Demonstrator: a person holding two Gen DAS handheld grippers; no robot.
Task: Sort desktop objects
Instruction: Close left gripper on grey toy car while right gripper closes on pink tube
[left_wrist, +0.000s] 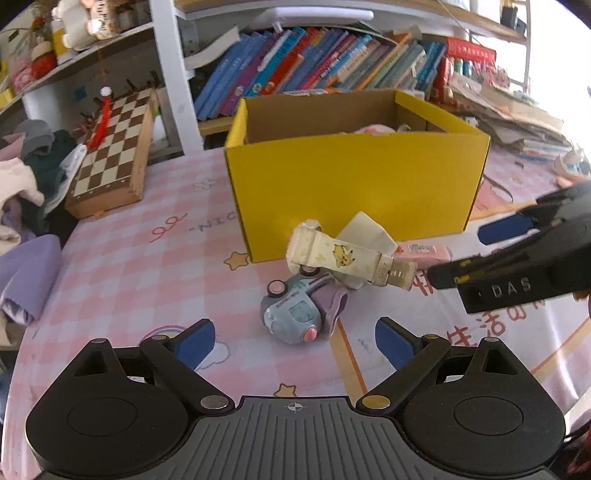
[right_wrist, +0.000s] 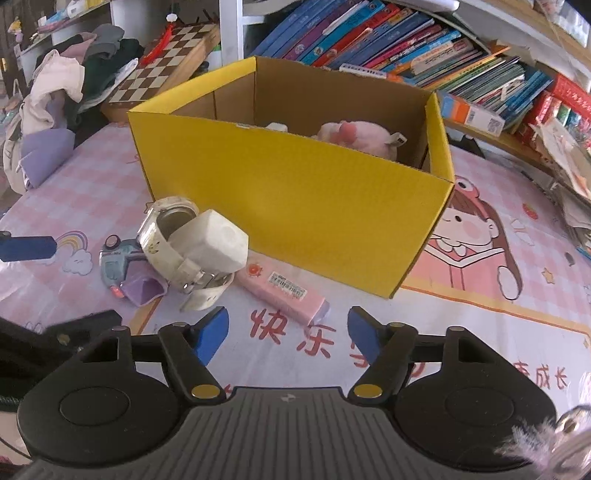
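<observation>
A yellow cardboard box (left_wrist: 354, 184) stands on the table; in the right wrist view the box (right_wrist: 295, 199) holds a pink plush toy (right_wrist: 351, 138). In front of it lie a white kids' watch (left_wrist: 340, 254), a pale blue toy car (left_wrist: 293, 312) on its side and a pink eraser (left_wrist: 424, 253). The watch (right_wrist: 192, 251), car (right_wrist: 118, 264) and eraser (right_wrist: 282, 290) also show in the right wrist view. My left gripper (left_wrist: 293, 343) is open just before the car. My right gripper (right_wrist: 284, 332) is open just before the eraser; it also shows from the left (left_wrist: 476, 253).
A chessboard box (left_wrist: 110, 155) and a heap of clothes (left_wrist: 26, 177) lie at the left. Bookshelves with leaning books (left_wrist: 314, 66) stand behind the yellow box. Stacked papers (left_wrist: 517, 122) sit at the right. A pink cartoon tablecloth (right_wrist: 498, 258) covers the table.
</observation>
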